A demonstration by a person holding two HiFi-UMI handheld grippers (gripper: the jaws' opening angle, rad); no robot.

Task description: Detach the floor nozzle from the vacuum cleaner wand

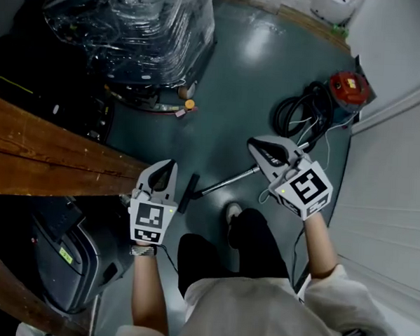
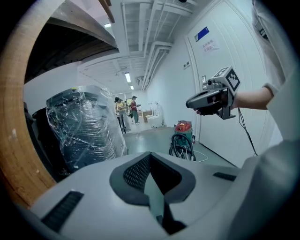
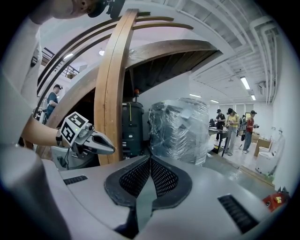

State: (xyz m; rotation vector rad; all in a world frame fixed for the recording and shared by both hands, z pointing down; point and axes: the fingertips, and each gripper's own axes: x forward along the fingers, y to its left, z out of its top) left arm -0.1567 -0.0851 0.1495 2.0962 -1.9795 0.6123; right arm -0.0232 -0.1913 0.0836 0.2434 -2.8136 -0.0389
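The dark floor (image 1: 236, 74) lies open between the plastic-wrapped stack (image 1: 133, 33), the wooden beam (image 1: 42, 155) at left and the white wall (image 1: 392, 173) at right. A red vacuum canister (image 1: 349, 90) and its coiled hose (image 1: 300, 118) sit by that wall. The wand (image 1: 227, 181) runs slantwise, its upper end hidden behind the right gripper (image 1: 257, 146). The floor nozzle (image 1: 188, 192) lies just right of the left gripper (image 1: 169, 167); neither gripper view shows it. Both grippers' jaws are closed together, holding nothing.

Head view downward — gripper views level, wrapped stack (image 2: 84, 126) common.
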